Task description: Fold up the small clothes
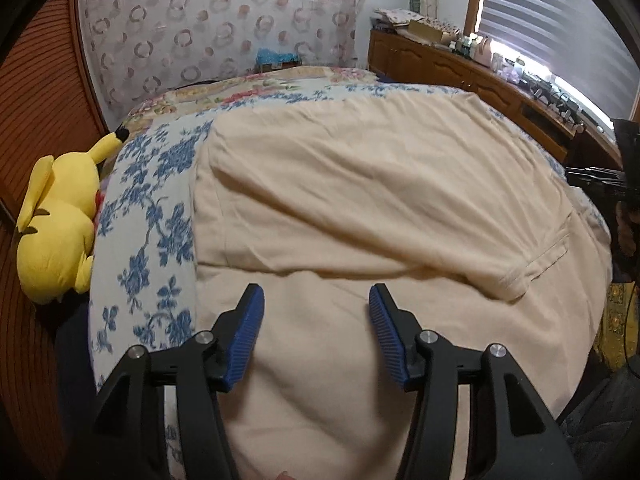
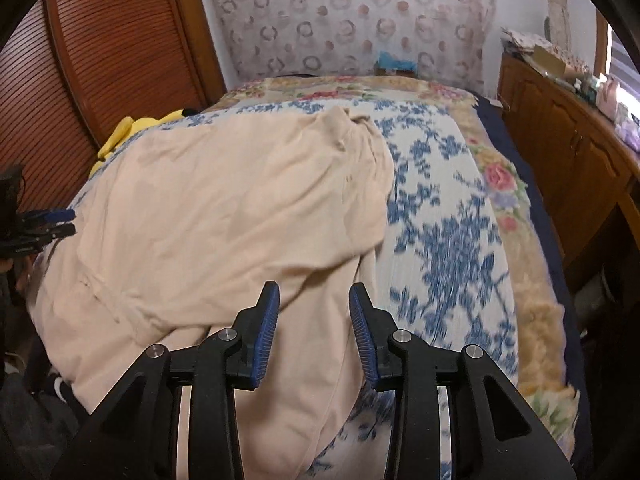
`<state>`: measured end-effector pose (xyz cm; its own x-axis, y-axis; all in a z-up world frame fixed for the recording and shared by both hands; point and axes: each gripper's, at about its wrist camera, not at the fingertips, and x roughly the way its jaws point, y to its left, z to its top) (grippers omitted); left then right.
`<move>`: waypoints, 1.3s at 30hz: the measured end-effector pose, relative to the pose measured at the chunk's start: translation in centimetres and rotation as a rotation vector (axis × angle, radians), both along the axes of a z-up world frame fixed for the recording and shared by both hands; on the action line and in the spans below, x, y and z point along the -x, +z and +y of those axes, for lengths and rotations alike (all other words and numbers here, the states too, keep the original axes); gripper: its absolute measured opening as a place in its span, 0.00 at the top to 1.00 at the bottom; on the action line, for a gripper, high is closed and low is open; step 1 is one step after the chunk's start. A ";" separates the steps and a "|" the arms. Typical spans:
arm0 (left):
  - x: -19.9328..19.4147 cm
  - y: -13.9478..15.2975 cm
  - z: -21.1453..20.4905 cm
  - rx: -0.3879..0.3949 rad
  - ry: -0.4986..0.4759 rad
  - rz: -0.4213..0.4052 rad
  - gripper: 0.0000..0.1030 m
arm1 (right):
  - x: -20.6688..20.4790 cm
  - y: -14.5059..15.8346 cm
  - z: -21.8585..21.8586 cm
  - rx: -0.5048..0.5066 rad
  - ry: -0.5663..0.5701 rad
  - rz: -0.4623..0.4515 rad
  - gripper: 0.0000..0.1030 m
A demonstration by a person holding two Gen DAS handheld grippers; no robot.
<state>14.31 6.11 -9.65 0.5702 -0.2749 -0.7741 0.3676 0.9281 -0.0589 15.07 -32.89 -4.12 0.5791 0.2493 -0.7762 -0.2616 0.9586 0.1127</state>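
Left wrist: yellow plush toy (image 1: 60,220) beside bed (image 1: 152,216).

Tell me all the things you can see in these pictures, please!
cream garment: one, pale cream, spread and partly folded on the bed
floral bedspread: one, white with blue flowers, under the garment
blanket: one, beige with pink roses, beyond and beside the bedspread
plush toy: one, yellow, at the bed's edge by the louvred door
louvred door: one, reddish brown wood, beside the bed
patterned curtain: one, pale with ring shapes, behind the bed
wooden cabinet: one, brown, along the window wall, small items on top
window blind: one, grey-white, above the cabinet
left gripper: one, black with blue pads, open above the garment
right gripper: one, black with blue pads, open over the garment's edge
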 end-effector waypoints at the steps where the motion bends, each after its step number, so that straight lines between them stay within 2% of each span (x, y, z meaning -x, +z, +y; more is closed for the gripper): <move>1: 0.0 -0.2 0.1 -0.001 0.004 0.005 0.47 | 0.3 -0.2 0.0 -0.004 -0.002 0.002 0.65; 3: 0.0 -0.7 0.4 0.002 0.007 0.018 0.47 | 1.2 -0.6 -0.2 -0.001 -0.003 0.007 0.65; 6: 0.4 -0.8 -0.2 -0.035 -0.012 -0.015 0.44 | 2.3 -1.0 -0.3 0.019 -0.009 0.010 0.65; 9: 0.5 -1.1 -0.2 -0.016 -0.003 -0.043 0.43 | 3.2 -1.1 -0.6 0.038 -0.016 0.020 0.65; 17: 0.6 -1.2 0.2 -0.002 0.008 -0.050 0.42 | 5.2 -2.0 -0.7 0.105 -0.009 0.026 0.66; 18: 0.6 -1.2 0.2 0.000 0.007 -0.049 0.42 | 5.3 -2.1 -0.5 0.121 -0.001 0.021 0.68; 20: 0.5 -1.2 0.2 -0.001 0.008 -0.049 0.42 | 5.6 -2.1 -0.6 0.109 0.031 0.025 0.95; 22: 0.5 -1.2 0.3 -0.001 0.008 -0.049 0.42 | 5.9 -2.0 -0.8 0.111 0.041 0.029 0.99; 24: 0.5 -1.2 0.3 0.001 0.008 -0.049 0.42 | 6.3 -2.0 -1.1 0.140 0.039 0.026 0.99; 27: 0.5 -1.2 0.2 -0.001 0.008 -0.049 0.42 | 6.6 -2.0 -2.1 0.124 0.014 0.030 0.99; 32: 0.5 -1.2 0.3 -0.001 0.008 -0.050 0.42 | 6.8 -1.3 -2.2 0.105 -0.007 0.014 0.98; 39: 0.5 -1.2 0.2 0.000 0.008 -0.050 0.42 | 4.6 0.8 -1.3 0.069 -0.046 -0.057 0.65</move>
<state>13.78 6.35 -10.87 0.6100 -0.2701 -0.7450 0.3630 0.9309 -0.0403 10.51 -34.20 -3.30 0.6320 0.1692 -0.7562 -0.2217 0.9746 0.0327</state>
